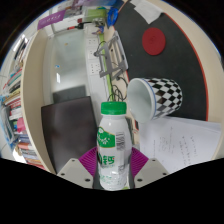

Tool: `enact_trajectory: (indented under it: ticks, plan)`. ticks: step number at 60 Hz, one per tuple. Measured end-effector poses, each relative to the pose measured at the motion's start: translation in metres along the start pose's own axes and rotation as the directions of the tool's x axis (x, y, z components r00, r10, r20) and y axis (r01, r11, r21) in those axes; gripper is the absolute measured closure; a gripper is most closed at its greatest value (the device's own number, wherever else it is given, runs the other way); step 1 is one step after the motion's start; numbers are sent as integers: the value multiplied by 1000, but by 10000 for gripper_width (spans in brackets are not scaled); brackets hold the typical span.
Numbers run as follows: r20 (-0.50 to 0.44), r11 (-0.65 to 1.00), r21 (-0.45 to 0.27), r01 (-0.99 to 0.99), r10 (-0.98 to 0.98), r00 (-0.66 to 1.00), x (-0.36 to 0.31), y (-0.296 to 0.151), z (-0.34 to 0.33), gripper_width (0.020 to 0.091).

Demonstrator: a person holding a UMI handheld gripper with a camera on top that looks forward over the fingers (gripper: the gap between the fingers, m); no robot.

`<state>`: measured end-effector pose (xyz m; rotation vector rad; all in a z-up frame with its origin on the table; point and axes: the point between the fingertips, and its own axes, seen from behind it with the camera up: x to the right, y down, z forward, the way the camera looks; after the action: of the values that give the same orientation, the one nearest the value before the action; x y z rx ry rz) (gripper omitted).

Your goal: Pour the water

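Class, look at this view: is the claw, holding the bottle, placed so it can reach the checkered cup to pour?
Probably yes. The claw grips the bottle, and the checkered cup lies tipped on its side just beyond with nothing between. Tipped like that, though, it would not hold water.

A pale, off-white tabletop is seen, with a checkered black-and-white paper cup lying tipped on its side upon it. A white sheet of paper with handwriting is laid flat beside the cup. A round red-and-black disc is set farther off.
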<state>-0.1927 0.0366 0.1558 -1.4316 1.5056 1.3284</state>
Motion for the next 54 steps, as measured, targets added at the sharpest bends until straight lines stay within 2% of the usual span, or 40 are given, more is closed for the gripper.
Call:
enact_trajectory:
  ticks: [5, 10, 16, 22, 30, 35, 42, 46, 54]
  plan:
    - [23, 987, -2, 163, -163, 986, -26, 0, -8, 691]
    - [16, 903, 17, 429, -429, 903, -56, -6, -18, 689]
    - [-43, 681, 51, 730, -729, 683, -87, -33, -29, 689]
    - [-138, 397, 99, 912, -903, 408, -114, -74, -44, 689]
    - [-293, 49, 101, 994, -953, 77, -122, -143, -59, 687]
    - [-345, -97, 98, 991, -937, -58, -117, -175, -64, 687]
    - [-359, -175, 64, 983, -923, -140, -87, -213, -55, 669]
    - [-356, -184, 28, 983, -920, -162, -65, -230, -47, 669]
    - [-346, -178, 5, 984, -924, -166, -30, -253, -31, 670]
